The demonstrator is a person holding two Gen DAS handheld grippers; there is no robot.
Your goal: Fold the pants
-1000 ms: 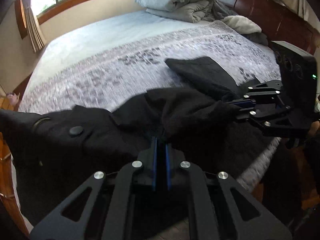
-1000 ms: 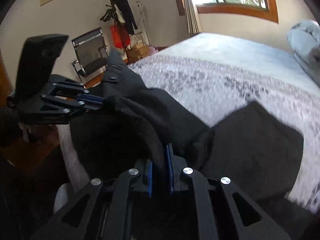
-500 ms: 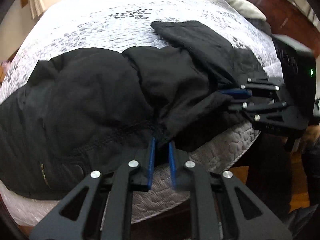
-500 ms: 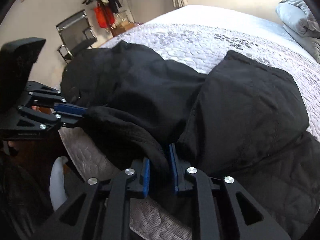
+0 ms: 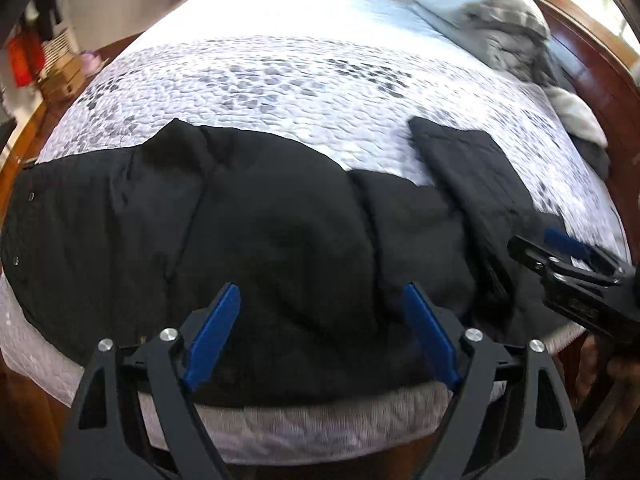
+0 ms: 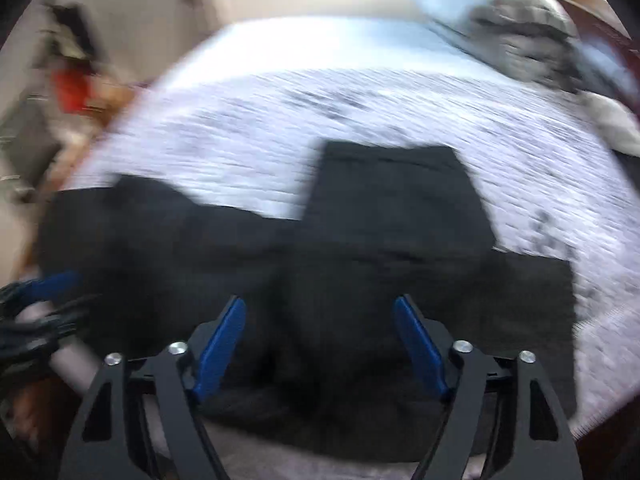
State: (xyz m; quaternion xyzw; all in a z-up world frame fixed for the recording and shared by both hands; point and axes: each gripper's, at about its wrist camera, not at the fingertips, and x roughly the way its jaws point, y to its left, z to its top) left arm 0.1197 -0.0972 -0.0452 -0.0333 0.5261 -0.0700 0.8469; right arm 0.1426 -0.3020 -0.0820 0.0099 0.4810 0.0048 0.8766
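Black pants lie spread along the near edge of the bed, waist to the left and one leg folded up at the right. My left gripper hovers just above the cloth, its jaws opening, blue pads wide apart and not pressing the fabric. The right wrist view is blurred: the pants fill its middle, and my right gripper stands over them with jaws opening and nothing pinched. The right gripper also shows at the right edge of the left wrist view.
The pants rest on a grey-and-white patterned quilt. Pillows and a grey blanket pile up at the far right against a dark wooden headboard. The bed's near edge drops to a wooden floor.
Both grippers held bunched black cloth shut between their pads; now both stand wide open and the pants lie flat on the bed. Both views have rolled and tipped down.
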